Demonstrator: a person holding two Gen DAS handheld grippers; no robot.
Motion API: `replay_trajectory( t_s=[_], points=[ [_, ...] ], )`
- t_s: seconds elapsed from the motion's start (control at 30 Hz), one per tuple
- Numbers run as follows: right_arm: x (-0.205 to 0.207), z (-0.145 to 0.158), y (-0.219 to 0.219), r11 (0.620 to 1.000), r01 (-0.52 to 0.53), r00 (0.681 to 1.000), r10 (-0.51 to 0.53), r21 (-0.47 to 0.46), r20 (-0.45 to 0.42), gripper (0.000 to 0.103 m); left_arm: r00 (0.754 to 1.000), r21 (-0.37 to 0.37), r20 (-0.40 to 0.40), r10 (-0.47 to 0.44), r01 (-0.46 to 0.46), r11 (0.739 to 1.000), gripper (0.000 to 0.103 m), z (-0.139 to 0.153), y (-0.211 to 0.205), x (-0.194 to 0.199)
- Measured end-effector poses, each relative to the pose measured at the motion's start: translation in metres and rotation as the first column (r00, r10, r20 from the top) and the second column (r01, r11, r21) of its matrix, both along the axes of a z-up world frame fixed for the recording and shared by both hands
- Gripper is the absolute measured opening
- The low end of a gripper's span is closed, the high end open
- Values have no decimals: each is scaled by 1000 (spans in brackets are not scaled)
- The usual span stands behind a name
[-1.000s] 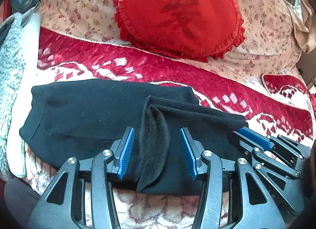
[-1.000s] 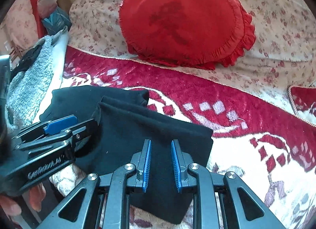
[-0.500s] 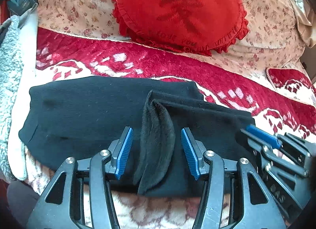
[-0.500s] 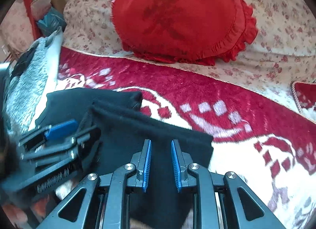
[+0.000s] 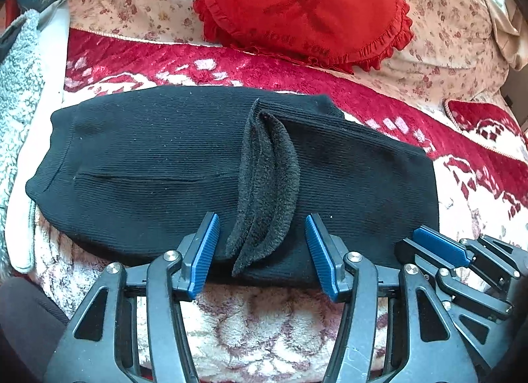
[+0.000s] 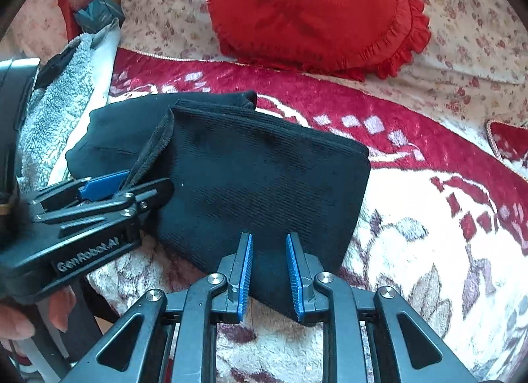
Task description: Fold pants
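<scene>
While the black pants (image 5: 158, 165) lie folded across the red-and-white blanket (image 5: 264, 327), a grey fleece (image 5: 16, 92) sits at far left; next, the left gripper (image 5: 262, 252), jaws just been widening, stands released astride the fuzzy turned-up cuff (image 5: 267, 185), pads clear. Further right, the right gripper (image 6: 269, 275) is narrowly parted over the pants' near edge; gripping or not, I can't tell. Behind, a red heart cushion (image 5: 303, 7).
</scene>
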State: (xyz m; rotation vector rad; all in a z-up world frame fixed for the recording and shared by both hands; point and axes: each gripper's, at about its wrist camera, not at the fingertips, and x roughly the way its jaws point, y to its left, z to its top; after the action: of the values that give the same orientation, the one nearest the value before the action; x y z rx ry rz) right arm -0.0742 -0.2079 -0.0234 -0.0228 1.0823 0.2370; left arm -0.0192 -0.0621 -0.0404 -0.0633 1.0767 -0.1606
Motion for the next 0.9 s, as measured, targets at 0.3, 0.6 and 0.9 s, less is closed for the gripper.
replay_trajectory(
  t_s=[0.3, 0.6, 0.9],
  points=[
    [18, 32, 12, 999, -19, 999, 17, 43, 50, 20, 999, 8, 19, 32, -32, 999, 54, 9, 13, 0],
    [51, 4, 29, 999, -27, 1000, 26, 33, 9, 22, 999, -24, -2, 33, -33, 999, 54, 2, 19, 6],
    [44, 22, 29, 998, -26, 999, 24, 52, 29, 23, 999, -20, 10, 46, -46, 999, 54, 10, 26, 0]
  ],
)
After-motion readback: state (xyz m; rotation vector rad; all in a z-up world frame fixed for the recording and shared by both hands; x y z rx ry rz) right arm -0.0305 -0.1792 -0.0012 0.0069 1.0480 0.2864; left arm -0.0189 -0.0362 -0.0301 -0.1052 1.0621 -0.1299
